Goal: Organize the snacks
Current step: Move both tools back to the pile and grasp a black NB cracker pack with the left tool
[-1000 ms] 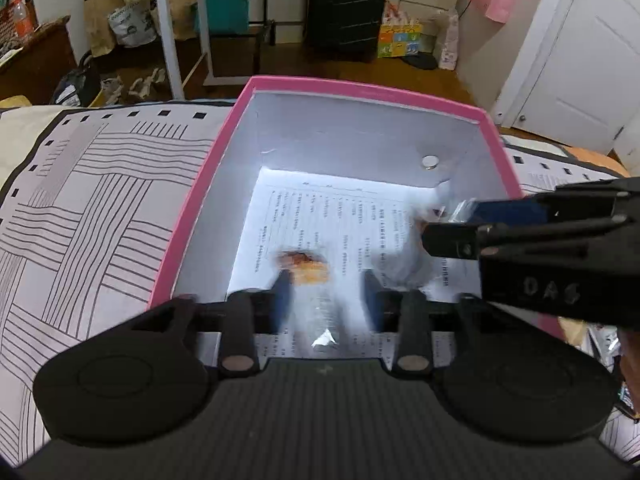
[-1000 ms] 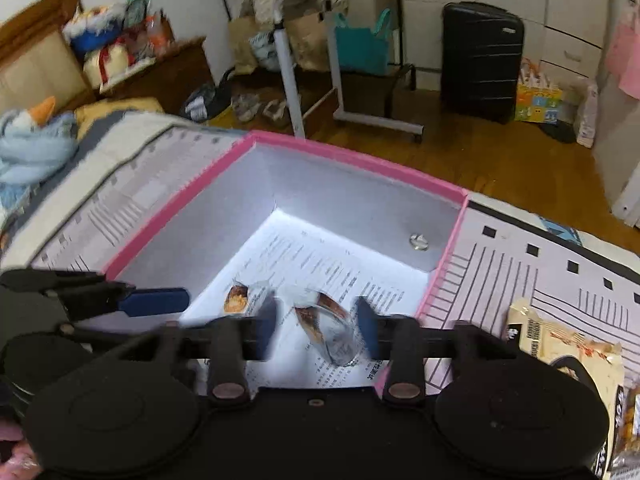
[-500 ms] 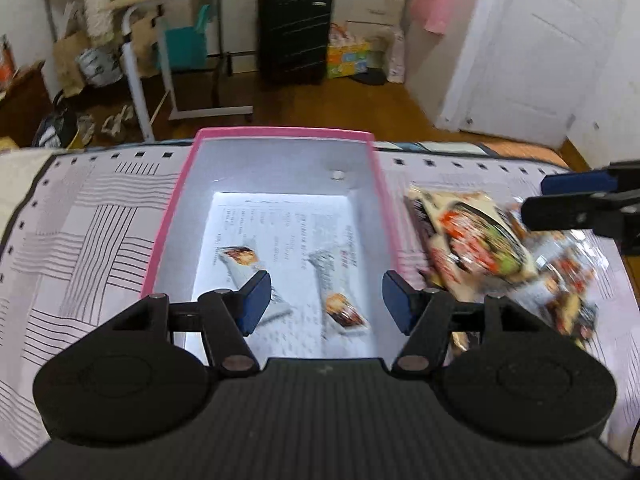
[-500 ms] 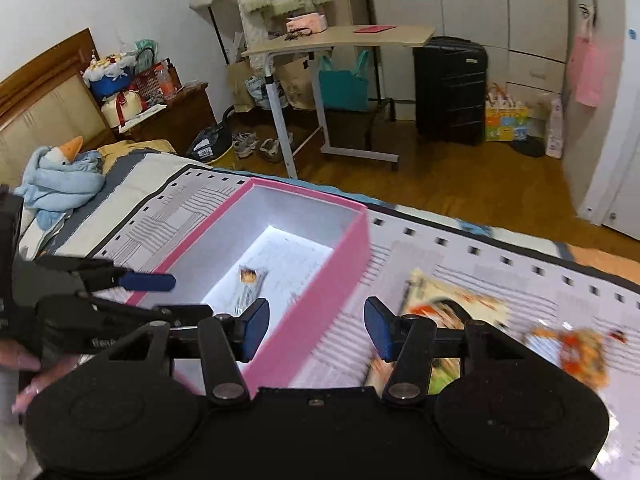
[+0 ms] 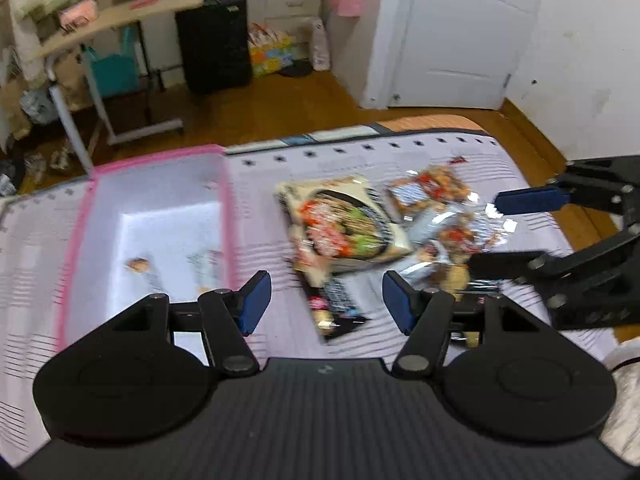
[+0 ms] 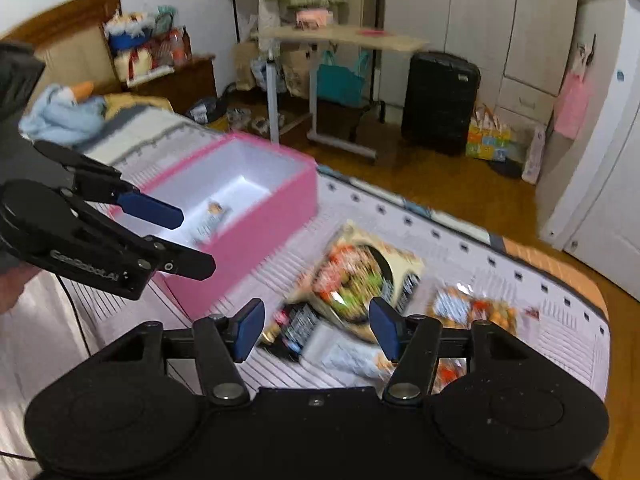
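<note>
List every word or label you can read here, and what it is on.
"GenRobot.AI" (slightly blurred): side of the left claw.
Large snack packet: print too blurred to read.
Small snack packets: too blurred to read.
Nothing else is legible.

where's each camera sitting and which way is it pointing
Left wrist: on the left gripper, angled down at the bed; pink box left, snack packets ahead; its own open, empty fingers show, the right gripper at right.
Right wrist: on the right gripper, angled down; box left, packets ahead; its own open, empty fingers show, the left gripper at left.
Shared: box, packets, black suitcase, each other's gripper.
</note>
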{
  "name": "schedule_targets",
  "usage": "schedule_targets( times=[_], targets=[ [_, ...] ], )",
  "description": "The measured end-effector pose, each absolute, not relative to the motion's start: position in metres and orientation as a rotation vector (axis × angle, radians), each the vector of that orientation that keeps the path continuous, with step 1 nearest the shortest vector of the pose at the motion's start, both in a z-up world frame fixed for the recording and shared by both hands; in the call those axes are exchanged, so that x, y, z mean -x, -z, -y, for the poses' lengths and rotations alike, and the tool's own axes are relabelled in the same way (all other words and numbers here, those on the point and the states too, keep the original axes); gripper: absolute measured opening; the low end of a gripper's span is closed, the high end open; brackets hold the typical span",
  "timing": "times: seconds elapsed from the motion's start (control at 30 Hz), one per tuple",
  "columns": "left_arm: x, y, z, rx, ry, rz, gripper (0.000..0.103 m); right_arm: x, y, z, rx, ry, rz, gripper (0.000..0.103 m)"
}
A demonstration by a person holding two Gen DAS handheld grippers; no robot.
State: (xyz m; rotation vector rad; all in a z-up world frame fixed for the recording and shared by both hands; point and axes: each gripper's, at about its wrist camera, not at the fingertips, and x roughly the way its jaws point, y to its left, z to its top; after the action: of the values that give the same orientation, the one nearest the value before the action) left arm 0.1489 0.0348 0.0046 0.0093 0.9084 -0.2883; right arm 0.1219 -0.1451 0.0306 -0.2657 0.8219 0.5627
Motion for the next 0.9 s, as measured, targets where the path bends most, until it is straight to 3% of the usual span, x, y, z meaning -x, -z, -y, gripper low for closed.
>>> schedule_targets(
  times=[0.27, 0.5, 0.9],
  targets=[
    [-0.162, 0.07, 0.016, 0.018, 0.28, -1.005, 0.057, -0.136, 0.04, 0.185, 0.273, -0.488, -0.919, 0.063],
    [-0.181, 0.13, 0.0, 0.097, 0.145, -1.012, 0.057, -0.134, 0.064, 0.158, 0.306, -0.591, -0.893, 0.063],
    [-0.21, 0.182, -0.006, 0.147, 0.102, -1.014, 0.057, -0.153, 0.103, 0.115, 0.242, -0.729, -0.907, 0.061]
  ],
)
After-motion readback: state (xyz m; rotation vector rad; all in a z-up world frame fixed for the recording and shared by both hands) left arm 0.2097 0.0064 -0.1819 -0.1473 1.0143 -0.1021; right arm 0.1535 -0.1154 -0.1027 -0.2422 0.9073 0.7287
